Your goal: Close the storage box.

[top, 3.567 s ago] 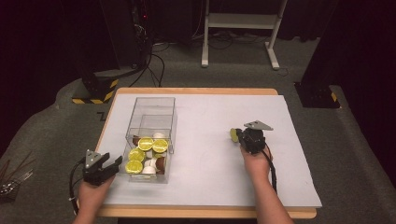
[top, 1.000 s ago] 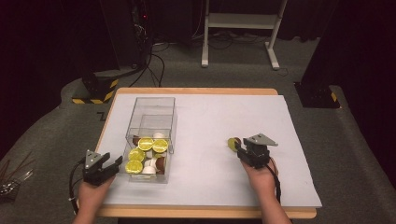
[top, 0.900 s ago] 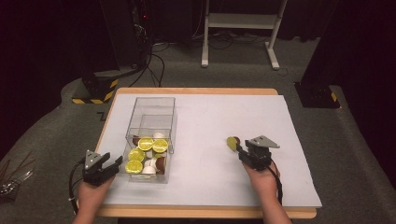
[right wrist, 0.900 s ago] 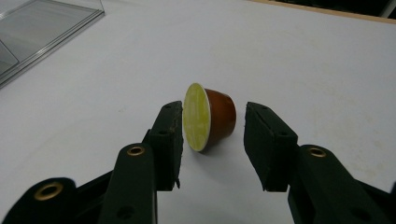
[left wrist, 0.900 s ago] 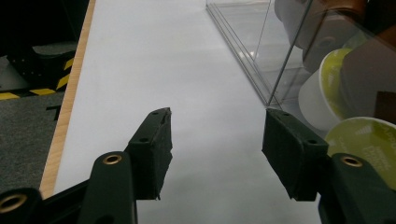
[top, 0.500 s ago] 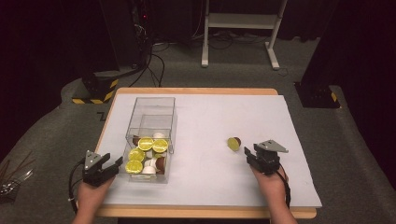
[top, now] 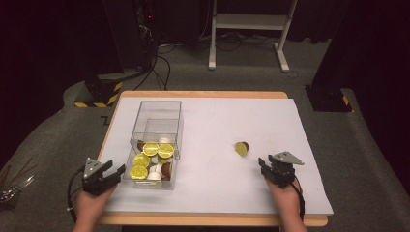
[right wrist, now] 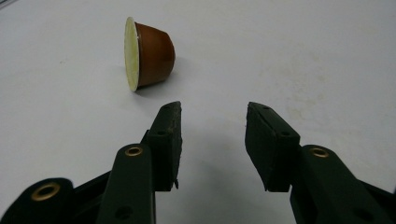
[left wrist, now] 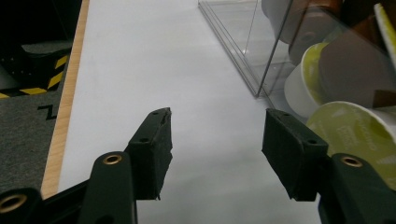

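A brown capsule [right wrist: 150, 52] with a pale yellow-green lid lies on the white table [top: 212, 116].

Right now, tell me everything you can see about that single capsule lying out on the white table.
The capsule is a small brown cup, tapered, with a pale yellow-green lid. It looks like smooth plastic or metal with a foil-like top. It lies tipped on its side on the white table, lid standing on edge. Nothing but the table touches it: it sits apart from the clear box, just ahead of the open right gripper.

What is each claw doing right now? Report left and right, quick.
Left claw: open, holding nothing, beside the clear box.
Right claw: open, holding nothing; the brown capsule lies on its side ahead of it.
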Available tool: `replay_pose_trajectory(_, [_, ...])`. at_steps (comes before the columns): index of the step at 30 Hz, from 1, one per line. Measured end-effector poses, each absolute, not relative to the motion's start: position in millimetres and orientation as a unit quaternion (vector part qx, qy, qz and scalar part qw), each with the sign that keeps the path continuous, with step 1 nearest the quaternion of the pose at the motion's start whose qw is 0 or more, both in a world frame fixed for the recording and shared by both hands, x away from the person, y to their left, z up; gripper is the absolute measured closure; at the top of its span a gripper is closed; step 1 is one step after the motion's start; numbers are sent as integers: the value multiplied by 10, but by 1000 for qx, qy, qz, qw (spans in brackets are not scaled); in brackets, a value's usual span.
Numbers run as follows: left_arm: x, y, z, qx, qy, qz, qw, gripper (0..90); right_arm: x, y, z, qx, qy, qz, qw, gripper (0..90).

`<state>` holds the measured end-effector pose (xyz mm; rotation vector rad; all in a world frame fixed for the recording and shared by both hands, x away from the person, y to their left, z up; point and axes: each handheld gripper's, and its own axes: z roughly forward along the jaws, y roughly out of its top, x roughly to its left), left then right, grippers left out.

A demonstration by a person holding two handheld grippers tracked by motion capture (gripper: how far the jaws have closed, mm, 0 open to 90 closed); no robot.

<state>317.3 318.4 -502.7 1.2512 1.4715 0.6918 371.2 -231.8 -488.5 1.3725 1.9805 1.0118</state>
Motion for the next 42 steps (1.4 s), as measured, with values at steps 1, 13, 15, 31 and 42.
replay_pose_trajectory(1, [3158,3187,-5017,521,613,286,521,427,3709,-2328,-4885,512,728,377,258,562])
replay_pose_trajectory(13, [2876,3168,-4905,519,602,285,536,399,3707,-2397,-4918,517,726,378,251,548])
replay_pose_trajectory(15, [2807,3161,-4907,524,598,283,536,392,3705,-2393,-4923,516,727,377,252,540])
replay_pose_trajectory(31, [2538,3026,-4868,535,576,267,558,346,3703,-2378,-4931,515,728,377,250,540])
replay_pose_trajectory(42, [2509,3027,-4844,534,567,251,574,323,3695,-2405,-4930,520,723,380,250,544])
